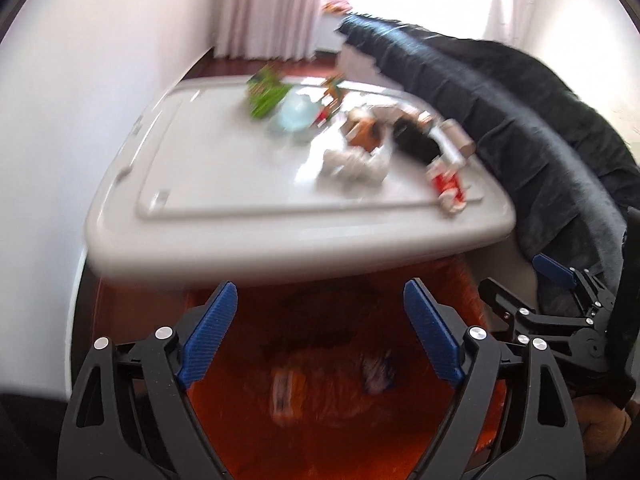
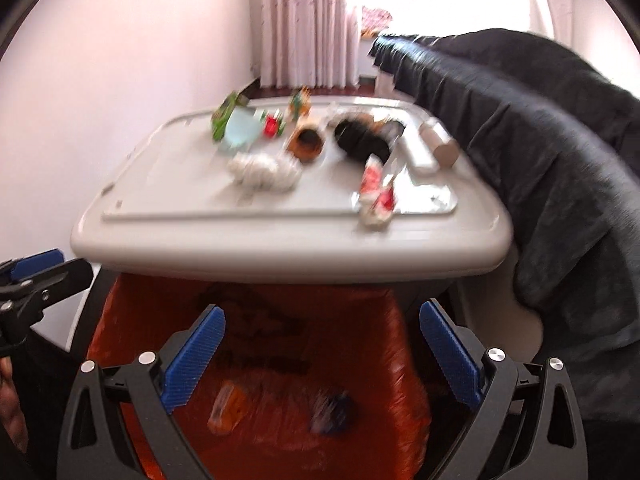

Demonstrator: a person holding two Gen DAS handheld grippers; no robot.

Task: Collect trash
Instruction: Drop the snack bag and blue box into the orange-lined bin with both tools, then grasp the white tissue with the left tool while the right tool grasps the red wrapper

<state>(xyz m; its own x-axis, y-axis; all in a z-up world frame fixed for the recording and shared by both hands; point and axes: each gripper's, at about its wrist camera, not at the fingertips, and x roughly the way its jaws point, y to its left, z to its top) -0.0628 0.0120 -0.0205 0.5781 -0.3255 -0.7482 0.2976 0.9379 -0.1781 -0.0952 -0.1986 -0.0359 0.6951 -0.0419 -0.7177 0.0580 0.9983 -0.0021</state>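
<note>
Trash lies scattered over the far half of a grey counter, toward twelve o'clock from where the two tools hover: a green wrapper, a pale blue cup, crumpled white paper, a brown-orange container, something black, a cardboard tube and a red-and-white carton near the front edge at about one o'clock. Below the counter's near rim hangs an orange bin bag, its mouth open, with an orange packet and a dark blue scrap blurred at the bottom. Both tools point down into it. The left hand-held gripper is released, blue pads spread wide with nothing between them; the right hand-held gripper is likewise spread and empty. A dark blanket drapes over furniture at three o'clock, touching the counter's right side. Pink curtains hang at the back.
</note>
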